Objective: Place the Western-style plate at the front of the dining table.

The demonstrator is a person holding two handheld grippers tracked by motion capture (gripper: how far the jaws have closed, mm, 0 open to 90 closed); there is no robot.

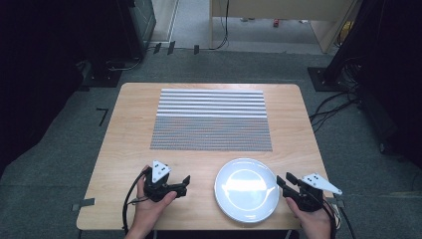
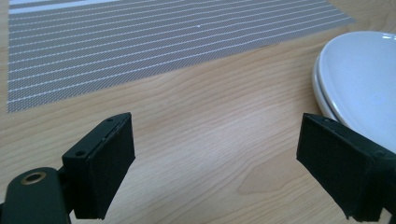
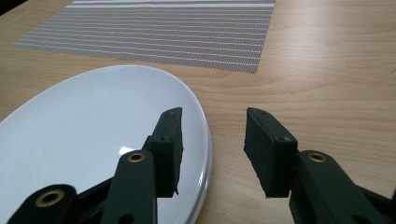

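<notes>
Right gripper (image 3: 212, 154) half-open astride plate (image 3: 84, 140) rim, seemingly untouched; left gripper (image 2: 215, 163) wide, empty

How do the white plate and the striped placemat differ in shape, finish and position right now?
The white plate is round, glossy and raised at its rim; the striped placemat is rectangular, woven, grey with pale lines, and lies flat. The plate sits near the table's front edge between the left gripper and right gripper; the placemat lies farther back, centred. Both rest on the wooden table, apart from each other.
</notes>
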